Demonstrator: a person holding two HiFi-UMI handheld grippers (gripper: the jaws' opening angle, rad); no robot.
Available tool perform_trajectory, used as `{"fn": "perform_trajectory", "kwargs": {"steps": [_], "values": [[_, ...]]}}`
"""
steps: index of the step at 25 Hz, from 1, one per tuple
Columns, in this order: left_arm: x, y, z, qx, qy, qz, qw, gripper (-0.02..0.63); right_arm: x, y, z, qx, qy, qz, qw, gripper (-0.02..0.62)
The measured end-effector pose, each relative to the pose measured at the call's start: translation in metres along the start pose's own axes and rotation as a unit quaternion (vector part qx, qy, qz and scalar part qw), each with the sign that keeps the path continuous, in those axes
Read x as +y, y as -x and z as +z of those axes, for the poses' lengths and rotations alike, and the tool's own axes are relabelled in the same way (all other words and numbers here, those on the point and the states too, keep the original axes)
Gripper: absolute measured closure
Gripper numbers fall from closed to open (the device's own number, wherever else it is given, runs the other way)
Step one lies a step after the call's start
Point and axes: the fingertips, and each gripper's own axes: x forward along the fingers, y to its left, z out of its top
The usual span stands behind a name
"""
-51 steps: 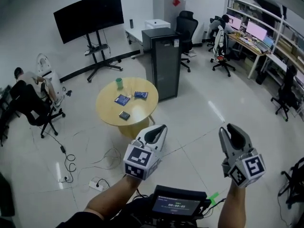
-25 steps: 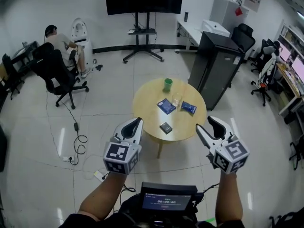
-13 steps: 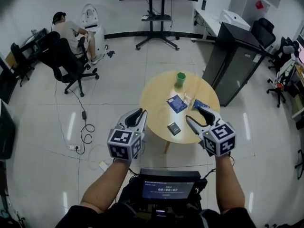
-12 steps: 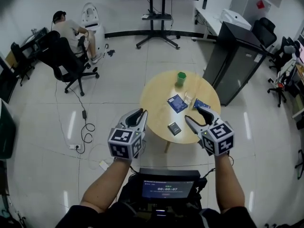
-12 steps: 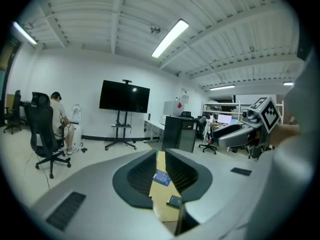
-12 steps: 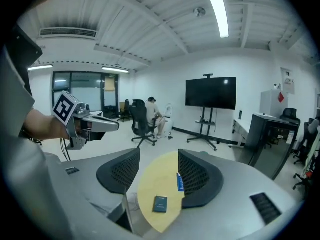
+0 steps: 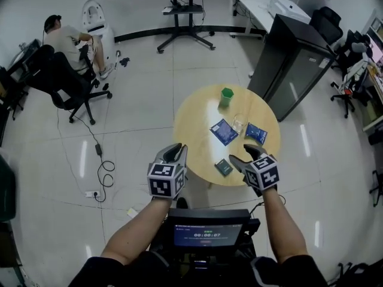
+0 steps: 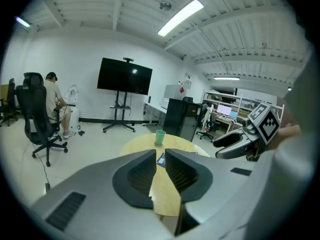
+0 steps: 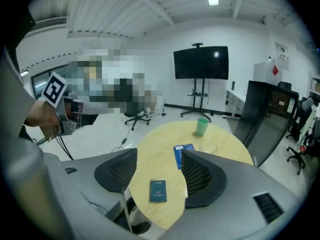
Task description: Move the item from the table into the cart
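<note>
Right tool: jaws just opened to their widest, empty; lower centre of head view, now at the near edge of the bench, closer than a second ago. Dark green booklet: flat on the bench, just left of that tool; framed between its jaws in the right gripper view, untouched. Left tool: jaws narrowly apart, empty. Status — approach nearly done; pick-up likely next; no cart identifiable.

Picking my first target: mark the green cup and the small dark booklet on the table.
green cup [image 7: 226,98]: head view, on its side wall.
small dark booklet [image 9: 158,190]: right gripper view, middle of its cover.
</note>
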Motion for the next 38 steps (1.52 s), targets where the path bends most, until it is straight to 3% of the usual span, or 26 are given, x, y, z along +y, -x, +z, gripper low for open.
{"fn": "perform_trajectory", "kwargs": {"steps": [6,19,29,38], "values": [[0.034,-0.071,-0.032,0.075,0.007,-0.050,0.9959,0.534,-0.024,-0.084,-0.049,0.086,-0.063,-0.015,0.994,0.321],[0.044,-0.169,-0.095,0.159,0.043,-0.001,0.9863,0.534,-0.046,-0.175,-0.117,0.197,-0.033,0.043,0.979,0.321],[0.052,-0.196,-0.124,0.205,0.056,-0.013,0.9771,0.535,-0.058,-0.207,-0.125,0.223,-0.025,0.040,0.974,0.321],[0.063,-0.211,-0.122,0.201,0.054,-0.005,0.9781,0.540,-0.063,-0.227,-0.129,0.245,-0.013,0.041,0.969,0.321]]}}
